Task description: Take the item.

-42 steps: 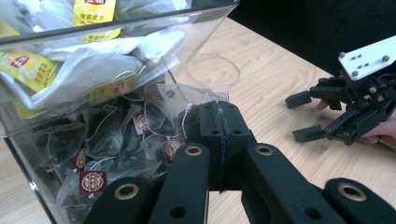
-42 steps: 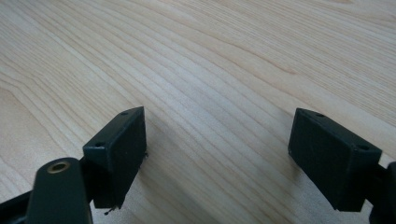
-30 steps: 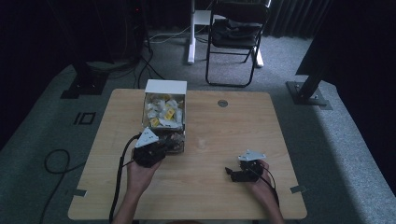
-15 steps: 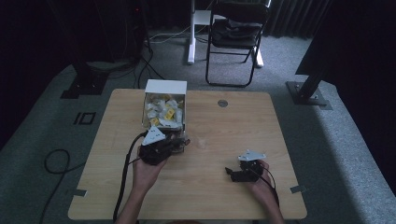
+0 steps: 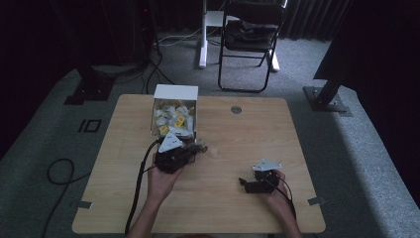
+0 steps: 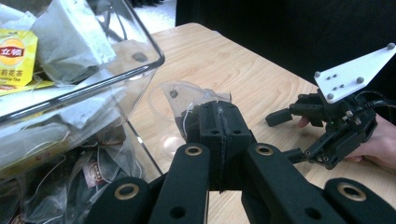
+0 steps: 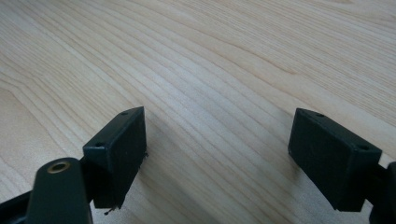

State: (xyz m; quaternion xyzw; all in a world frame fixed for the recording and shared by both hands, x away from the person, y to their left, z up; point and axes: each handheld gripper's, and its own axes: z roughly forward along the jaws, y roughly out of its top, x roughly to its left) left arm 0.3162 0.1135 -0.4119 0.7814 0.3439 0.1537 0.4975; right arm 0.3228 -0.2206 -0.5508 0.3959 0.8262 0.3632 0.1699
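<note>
**A:** Item one, your left gripper (image 6: pixel 219 122)?

**B:** I am holding its jaws pressed fully together, and they are pinching a clear sachet (image 6: pixel 187 100) with a dark tea bag and its string inside. The sachet is hanging just outside the mouth of the clear box (image 6: pixel 79 88), near the worktop (image 6: pixel 243 70).

**A:** Item two, the box?

**B:** It is lying toward the far left of the worktop in the high view (image 5: pixel 174 116), and it is carrying yellow-labelled tea packets (image 6: pixel 16 58) above and darker sachets (image 6: pixel 100 163) below.

**A:** Item three, your right gripper (image 7: pixel 217 154)?

**B:** I am keeping its jaws wide apart, with nothing between them, low over bare wood and well apart from the box. In the high view it is sitting at the near right (image 5: pixel 261 179).

**A:** Risks?

**B:** I am judging the grip as shallow: only the sachet's edge is sitting in the jaws, so a quick swing could be letting the slick film slide out. The string may also be snagging on a neighbouring sachet and dragging it off the box's lip.
</note>
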